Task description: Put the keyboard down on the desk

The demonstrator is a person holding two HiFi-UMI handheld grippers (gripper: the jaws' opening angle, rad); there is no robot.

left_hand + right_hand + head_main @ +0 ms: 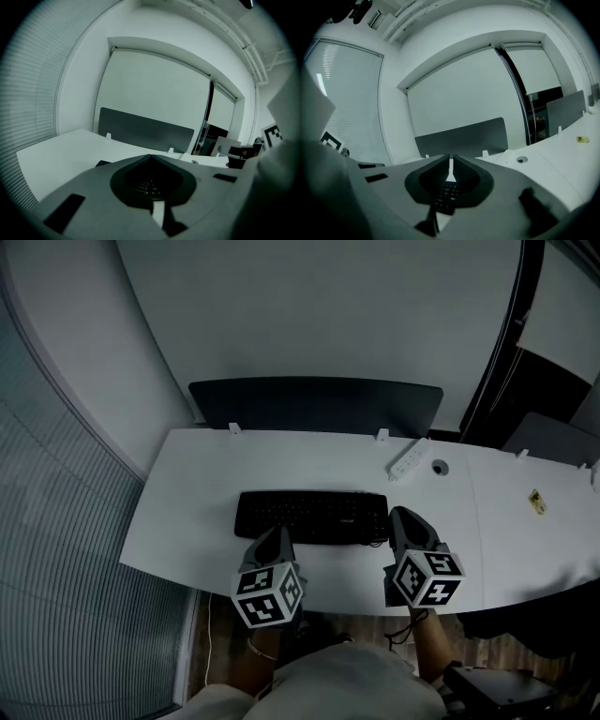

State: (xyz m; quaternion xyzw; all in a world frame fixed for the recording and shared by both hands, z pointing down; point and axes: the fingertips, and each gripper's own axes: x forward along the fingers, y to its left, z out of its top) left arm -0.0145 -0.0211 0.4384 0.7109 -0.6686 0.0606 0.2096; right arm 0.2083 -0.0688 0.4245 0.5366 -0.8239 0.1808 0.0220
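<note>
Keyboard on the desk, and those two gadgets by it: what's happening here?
A person holds the left hand-held gripper and the right hand-held gripper by the near edge of a black keyboard, which lies flat on the white desk. Both have their jaws closed, and neither seems to grip it.

Tool (450, 163) jaws nearly together, keyboard (446, 196) beneath

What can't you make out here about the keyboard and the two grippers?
Head view: the left gripper and right gripper overlap the keyboard's near edge; whether they touch it is hidden.
Key lettering: too small in every view.
Both gripper views: the jaws block most of the keyboard.
Small yellow item on the desk: too small to identify.
</note>
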